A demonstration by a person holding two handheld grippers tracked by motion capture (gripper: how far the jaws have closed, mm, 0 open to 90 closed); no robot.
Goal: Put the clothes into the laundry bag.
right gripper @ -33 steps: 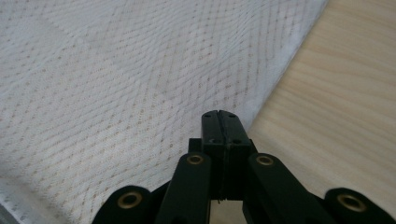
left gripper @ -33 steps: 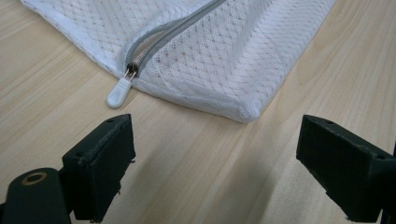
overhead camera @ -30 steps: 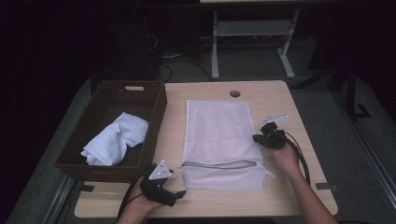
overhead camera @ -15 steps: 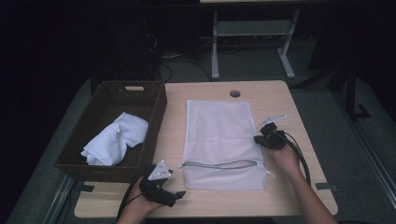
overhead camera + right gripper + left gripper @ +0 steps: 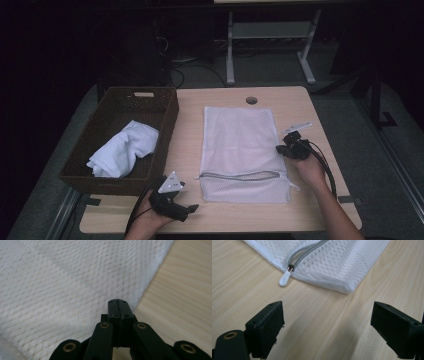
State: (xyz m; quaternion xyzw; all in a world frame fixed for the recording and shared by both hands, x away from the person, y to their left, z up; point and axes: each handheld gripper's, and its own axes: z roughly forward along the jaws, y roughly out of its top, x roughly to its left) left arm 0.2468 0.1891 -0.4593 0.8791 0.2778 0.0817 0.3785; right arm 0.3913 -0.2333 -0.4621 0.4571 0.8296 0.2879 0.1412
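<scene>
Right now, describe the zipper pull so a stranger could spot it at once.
Start at the white mesh bag lying flat in the middle of the wooden table. Follow its grey zipper toward the basket side. The zipper pull is the small white tab resting on bare wood at that end.

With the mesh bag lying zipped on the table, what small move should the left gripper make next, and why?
Probably ease the left gripper forward to the white zipper pull and close on it. Its jaws stand wide open over bare table, just short of the pull, and the mesh bag is zipped shut. The right gripper is shut at the bag's edge, where it could perhaps steady the fabric.
</scene>
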